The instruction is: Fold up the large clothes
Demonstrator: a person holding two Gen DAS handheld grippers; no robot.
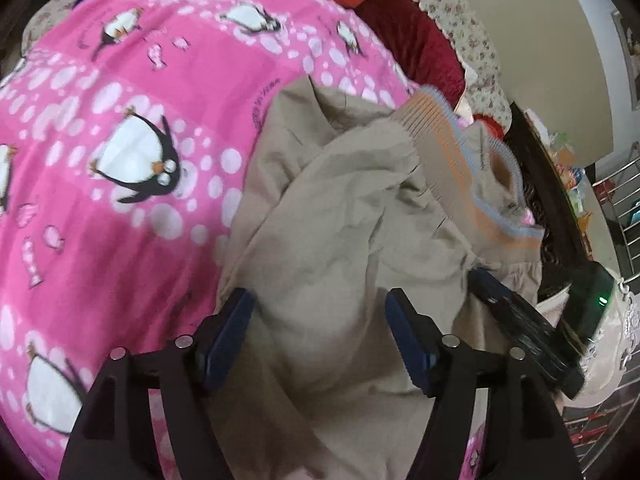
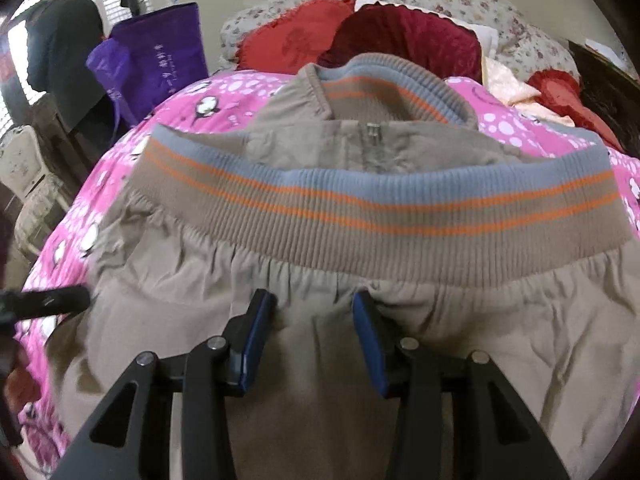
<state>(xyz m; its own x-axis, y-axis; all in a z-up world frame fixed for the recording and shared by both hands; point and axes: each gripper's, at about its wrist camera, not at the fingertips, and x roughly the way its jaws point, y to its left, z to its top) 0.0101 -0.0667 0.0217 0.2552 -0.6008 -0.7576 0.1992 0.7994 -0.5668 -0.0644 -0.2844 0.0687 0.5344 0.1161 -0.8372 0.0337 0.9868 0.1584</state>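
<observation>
Left gripper point(image 1: 320, 300): fingers spread wide, hovering over loose tan cloth, pinching nothing.

Jacket point(image 2: 320, 320): tan, lying on the pink penguin bedspread point(image 1: 100, 140), striped hem band point(image 2: 360, 208) folded up over the zipper.

Right gripper point(image 2: 314, 308): fingers half apart astride a fabric ridge; pinch unclear.

Risk: unheld left side may slump, and the fold skews.

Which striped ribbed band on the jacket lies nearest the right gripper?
The wide hem band, stretched across just beyond the right gripper. The collar band lies farther off, past the zip pull.
</observation>
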